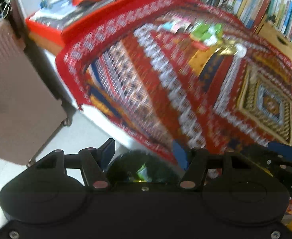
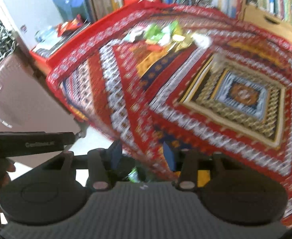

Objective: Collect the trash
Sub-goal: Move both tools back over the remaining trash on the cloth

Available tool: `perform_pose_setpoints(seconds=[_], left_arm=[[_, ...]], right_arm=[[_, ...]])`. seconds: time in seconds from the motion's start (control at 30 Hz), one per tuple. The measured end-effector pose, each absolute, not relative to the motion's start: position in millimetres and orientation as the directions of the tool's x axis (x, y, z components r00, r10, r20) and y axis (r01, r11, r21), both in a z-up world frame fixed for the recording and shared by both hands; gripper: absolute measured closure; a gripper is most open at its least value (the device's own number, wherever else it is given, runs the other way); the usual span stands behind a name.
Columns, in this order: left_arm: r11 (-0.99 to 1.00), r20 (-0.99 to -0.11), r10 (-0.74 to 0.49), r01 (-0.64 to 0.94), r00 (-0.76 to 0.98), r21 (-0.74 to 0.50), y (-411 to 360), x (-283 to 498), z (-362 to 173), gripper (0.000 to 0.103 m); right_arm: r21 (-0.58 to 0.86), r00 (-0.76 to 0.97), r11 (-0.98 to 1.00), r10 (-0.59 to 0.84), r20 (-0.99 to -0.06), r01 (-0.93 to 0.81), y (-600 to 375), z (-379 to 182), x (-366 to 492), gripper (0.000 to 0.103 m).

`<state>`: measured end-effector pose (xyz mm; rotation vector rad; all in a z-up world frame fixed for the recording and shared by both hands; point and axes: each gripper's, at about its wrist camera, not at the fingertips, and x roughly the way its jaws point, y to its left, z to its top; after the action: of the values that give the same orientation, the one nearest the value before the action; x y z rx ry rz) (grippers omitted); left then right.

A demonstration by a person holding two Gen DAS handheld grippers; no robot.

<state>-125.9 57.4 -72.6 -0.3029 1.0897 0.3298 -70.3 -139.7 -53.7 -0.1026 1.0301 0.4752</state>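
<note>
- The trash (image 1: 203, 32), a blurred heap of green and white wrappers, was seen at the far side of the patterned cloth (image 1: 185, 91) on the desk.
- The left tongs (image 1: 144, 153) were held wide apart, gripping nothing.
- The right tongs (image 2: 143, 155) were likewise spread and empty.
- A brown suitcase (image 1: 16, 91) stood left of the desk.

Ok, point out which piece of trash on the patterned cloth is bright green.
The crumpled green wrapper in the litter pile at the cloth's far end; the scraps around it look white, yellow and red, though blurred.
</note>
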Motion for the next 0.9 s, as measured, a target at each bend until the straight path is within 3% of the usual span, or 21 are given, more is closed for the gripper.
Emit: perform_pose_setpoints(seconds=[0.43,0.7,0.9], left_arm=[[0.916,-0.878,0.096,-0.386,0.468,-0.105,26,-34,-37,0.047],[0.922,-0.874,0.036,-0.354,0.485,-0.158,4,28,-49,0.048],[0.929,-0.866,0.024,-0.331,0.5,-0.165,-9,77,-60,0.043]], right_arm=[[0.094,0.531,0.935,0.275,-0.801,-0.342,-187,-4,12,0.042],[0.097,0.521,0.944,0.258,-0.814,-0.317,-208,-15,63,0.042],[0.127,0.494,0.946,0.268,-0.827,-0.299,-219,-35,97,0.041]])
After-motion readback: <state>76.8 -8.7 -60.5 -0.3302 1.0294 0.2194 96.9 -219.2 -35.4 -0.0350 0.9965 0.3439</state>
